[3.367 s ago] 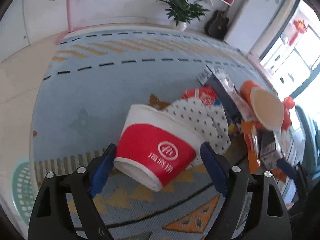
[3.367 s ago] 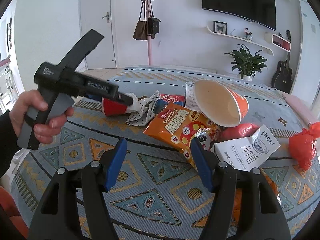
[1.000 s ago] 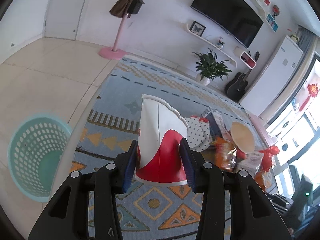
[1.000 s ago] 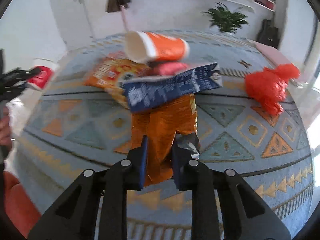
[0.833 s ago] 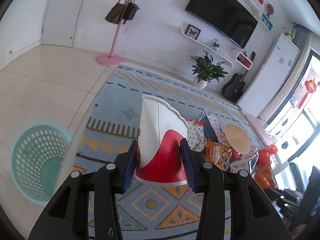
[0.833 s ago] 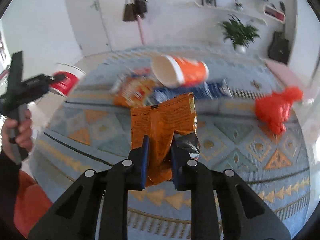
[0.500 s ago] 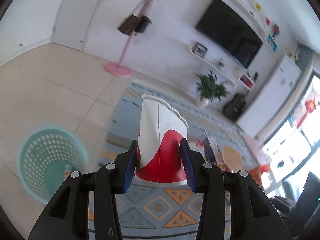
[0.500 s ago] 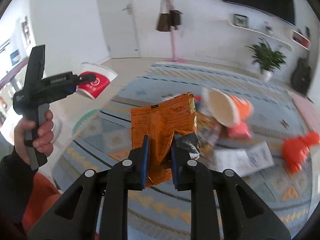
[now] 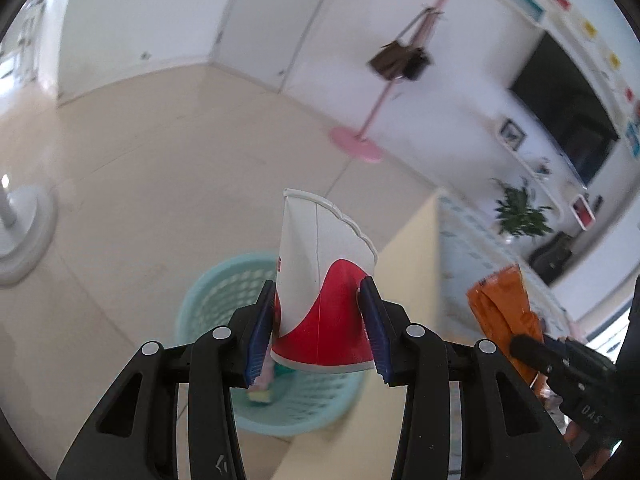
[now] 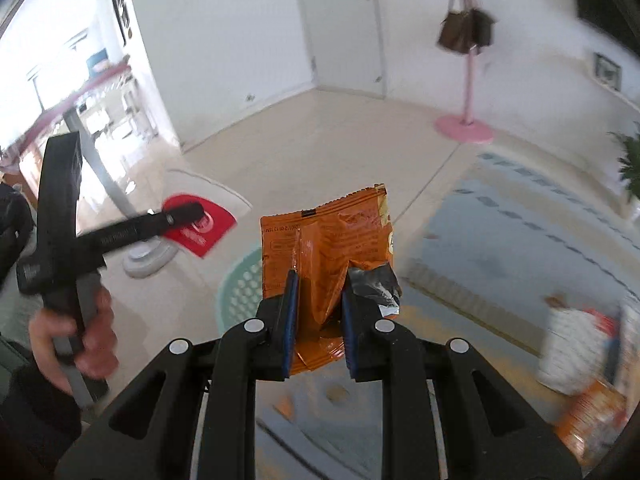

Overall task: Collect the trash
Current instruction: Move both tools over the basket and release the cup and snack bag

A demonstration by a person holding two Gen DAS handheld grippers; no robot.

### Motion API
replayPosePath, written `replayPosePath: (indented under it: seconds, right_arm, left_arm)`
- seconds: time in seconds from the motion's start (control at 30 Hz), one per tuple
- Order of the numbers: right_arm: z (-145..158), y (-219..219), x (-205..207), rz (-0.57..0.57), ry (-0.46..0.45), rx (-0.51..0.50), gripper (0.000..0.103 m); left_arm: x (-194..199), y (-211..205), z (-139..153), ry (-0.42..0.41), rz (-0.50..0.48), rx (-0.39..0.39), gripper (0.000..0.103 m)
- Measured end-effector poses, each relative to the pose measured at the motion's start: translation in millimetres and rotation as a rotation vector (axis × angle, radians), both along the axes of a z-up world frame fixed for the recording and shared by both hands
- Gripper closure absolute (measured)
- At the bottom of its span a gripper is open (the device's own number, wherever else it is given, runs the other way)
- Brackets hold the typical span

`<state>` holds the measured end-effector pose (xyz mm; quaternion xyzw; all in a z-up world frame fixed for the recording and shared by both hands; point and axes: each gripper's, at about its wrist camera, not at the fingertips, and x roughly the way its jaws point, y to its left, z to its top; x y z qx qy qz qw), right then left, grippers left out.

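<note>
Above the green basket (image 9: 224,292) your left gripper (image 9: 320,322) squeezes the red and white cup (image 9: 320,280). Beside it, your right gripper (image 10: 318,312) pinches the orange bag (image 10: 324,240).

Black left gripper (image 9: 322,334) w/ blue pads (image 9: 260,334), silver screws; dark sleeve (image 10: 36,412).

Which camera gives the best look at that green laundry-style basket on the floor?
The left wrist view: the green basket shows its rim, holed wall and inside beyond the red-and-white cup. The right wrist view shows only a sliver beside the orange wrapper.
</note>
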<state>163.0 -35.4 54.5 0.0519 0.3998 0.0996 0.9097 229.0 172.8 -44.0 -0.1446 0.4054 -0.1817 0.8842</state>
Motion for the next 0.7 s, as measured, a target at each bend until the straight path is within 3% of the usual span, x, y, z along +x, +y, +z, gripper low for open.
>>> replayPosePath:
  seconds: [0.17, 0.33, 0.43, 0.5, 0.53, 0.57, 0.63, 0.7]
  right_arm:
    - [-47.1, 39.5, 60.2, 0.015, 0.142, -0.053, 0.084]
    - [-90.8, 46.0, 92.4, 0.0, 0.262, -0.07, 0.083]
    - [-102.1, 49.6, 103.6, -0.001, 0.288, -0.088, 0.08]
    - [-105.8, 51.5, 110.4, 0.001, 0.3, -0.099, 0.079]
    - [-106.8, 52.3, 112.3, 0.002, 0.299, -0.105, 0.077]
    - [-107.3, 53.2, 112.0, 0.003, 0.299, -0.111, 0.075]
    - [-106.8, 55.5, 105.8, -0.001, 0.291, -0.117, 0.049]
    - [-105.5, 55.4, 102.2, -0.008, 0.272, -0.12, 0.049]
  left_arm:
    - [29.6, 17.3, -48.1, 0.088, 0.042, 0.002, 0.062]
    - [51.2, 19.5, -87.0, 0.149, 0.045, 0.01, 0.062]
    - [57.6, 11.9, -100.1, 0.174, 0.037, 0.03, 0.061]
    - [59.9, 9.5, -104.0, 0.186, 0.038, 0.033, 0.048]
    - [58.5, 10.2, -104.0, 0.187, 0.041, 0.033, 0.037]
    - [56.5, 12.3, -102.9, 0.184, 0.05, 0.033, 0.032]
    - [55.4, 13.8, -100.4, 0.182, 0.047, 0.024, 0.032]
    - [54.6, 13.8, -96.6, 0.18, 0.05, 0.025, 0.032]
